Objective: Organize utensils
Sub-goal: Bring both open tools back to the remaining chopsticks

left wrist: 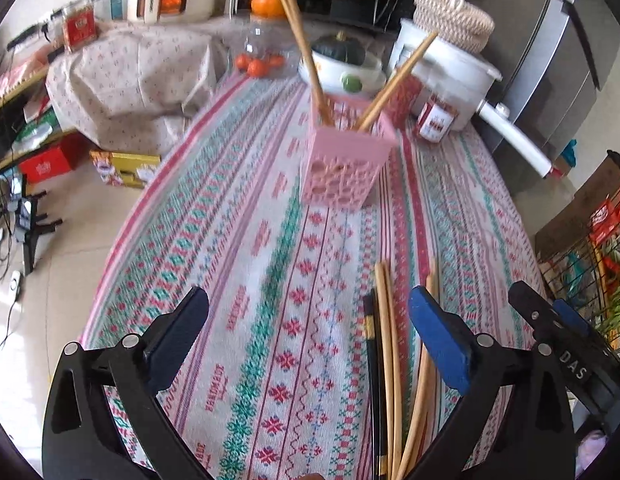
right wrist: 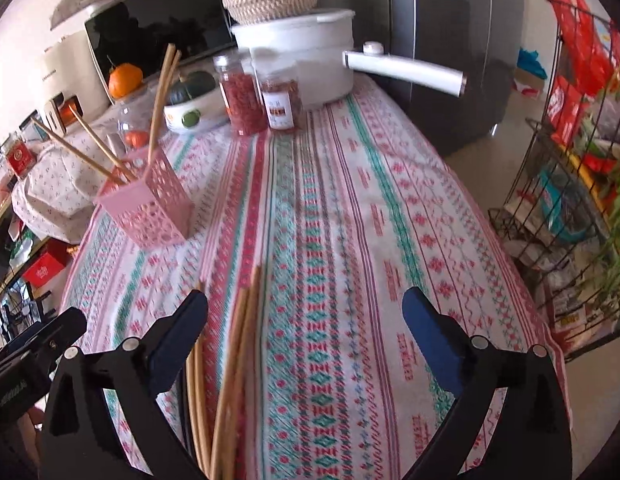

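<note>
Left gripper (left wrist: 307,308) wide open, nothing between black/blue flat fingers (left wrist: 440,340). Loose chopsticks (left wrist: 390,360) flat on woven patterned tablecloth (left wrist: 269,240) near table edge: slim round bamboo plus dark ones. Right gripper (right wrist: 303,308) wide open, likewise holding nothing. Pink perforated square holder (left wrist: 342,160) upright mid-table, bamboo chopsticks in holder (left wrist: 305,56) leaning.

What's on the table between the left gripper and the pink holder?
In the left wrist view, only bare patterned tablecloth lies between the left gripper and the pink holder; the loose chopsticks lie off to the right.
</note>
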Action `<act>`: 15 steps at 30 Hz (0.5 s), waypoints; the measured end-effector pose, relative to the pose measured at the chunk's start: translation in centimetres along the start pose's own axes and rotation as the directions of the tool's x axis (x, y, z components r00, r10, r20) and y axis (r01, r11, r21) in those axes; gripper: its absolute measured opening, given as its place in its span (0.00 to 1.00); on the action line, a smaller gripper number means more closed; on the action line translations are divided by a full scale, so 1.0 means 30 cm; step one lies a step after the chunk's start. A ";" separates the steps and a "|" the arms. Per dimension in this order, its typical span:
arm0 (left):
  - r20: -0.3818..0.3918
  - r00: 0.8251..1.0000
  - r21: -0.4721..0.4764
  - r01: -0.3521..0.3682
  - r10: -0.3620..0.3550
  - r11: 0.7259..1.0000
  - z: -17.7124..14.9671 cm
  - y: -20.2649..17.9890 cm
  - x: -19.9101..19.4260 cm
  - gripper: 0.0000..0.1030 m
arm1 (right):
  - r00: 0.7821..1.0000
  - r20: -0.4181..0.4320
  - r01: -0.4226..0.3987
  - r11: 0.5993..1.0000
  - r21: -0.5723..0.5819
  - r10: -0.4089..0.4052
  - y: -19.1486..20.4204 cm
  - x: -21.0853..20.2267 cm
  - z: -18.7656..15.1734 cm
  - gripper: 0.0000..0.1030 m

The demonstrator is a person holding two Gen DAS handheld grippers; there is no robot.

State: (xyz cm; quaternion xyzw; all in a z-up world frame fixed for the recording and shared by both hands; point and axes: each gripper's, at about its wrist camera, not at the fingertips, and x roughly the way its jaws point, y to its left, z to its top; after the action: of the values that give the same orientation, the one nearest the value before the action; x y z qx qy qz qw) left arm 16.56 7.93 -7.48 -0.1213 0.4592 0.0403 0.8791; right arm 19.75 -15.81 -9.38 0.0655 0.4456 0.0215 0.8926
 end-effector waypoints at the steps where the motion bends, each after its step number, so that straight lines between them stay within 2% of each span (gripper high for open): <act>1: -0.013 1.000 -0.004 -0.001 0.001 1.000 -0.003 0.002 0.011 0.93 | 1.000 -0.010 0.004 1.000 -0.005 -0.004 -0.005 0.004 -0.006 0.92; 8: -0.057 0.998 0.022 -0.023 0.025 0.999 -0.017 -0.018 0.046 0.93 | 0.999 -0.043 -0.006 1.000 -0.016 0.005 -0.038 -0.013 -0.028 0.92; 15: -0.179 0.983 0.029 -0.030 0.035 0.999 -0.035 -0.028 0.139 0.93 | 0.993 -0.111 -0.046 0.999 0.014 0.047 -0.090 -0.017 -0.058 0.92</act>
State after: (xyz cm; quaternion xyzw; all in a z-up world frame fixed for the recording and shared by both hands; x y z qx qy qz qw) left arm 18.27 6.69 -11.30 -0.1055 0.5389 0.0376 0.8349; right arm 18.00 -18.35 -10.38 0.0797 0.4930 0.0434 0.8653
